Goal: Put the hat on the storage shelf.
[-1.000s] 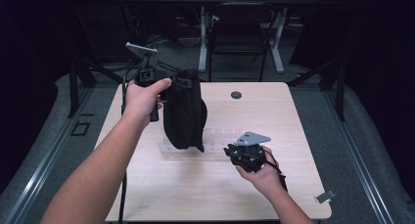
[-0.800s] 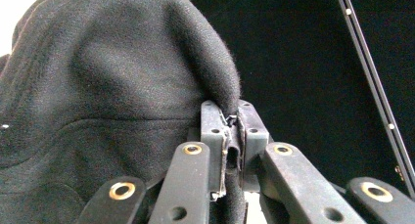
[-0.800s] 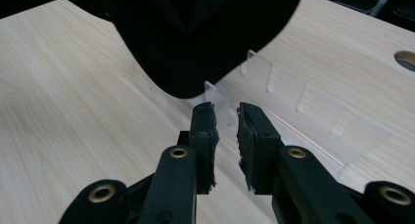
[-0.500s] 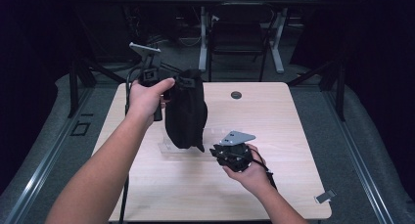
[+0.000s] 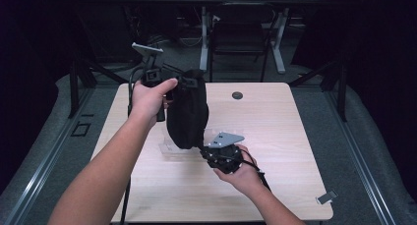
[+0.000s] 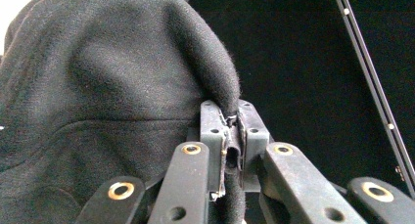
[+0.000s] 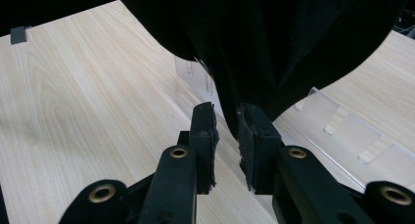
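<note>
A black cloth bag (image 5: 187, 112) hangs above the table, held up by its top edge. My left gripper (image 5: 180, 80) is shut on that edge, and the left gripper view shows a fold of the bag (image 6: 98, 87) pinched between the jaws of my left gripper (image 6: 230, 131). My right gripper (image 5: 204, 149) sits low over the table at the bag's bottom right. In the right gripper view, the right gripper (image 7: 226, 121) is open with a narrow gap, and the bag's lowest tip (image 7: 274, 38) hangs just at the jaw ends.
A clear acrylic stand (image 5: 167, 147) lies on the light wooden table (image 5: 295, 136) under the bag, also visible as the acrylic stand (image 7: 337, 121) beyond my right jaws. A small dark disc (image 5: 237, 95) sits near the far edge. A grey clip (image 5: 327, 197) rests at the front right corner.
My right gripper has slid left across the table up to the bag's bottom. The left gripper keeps the bag raised, nearly in place.
</note>
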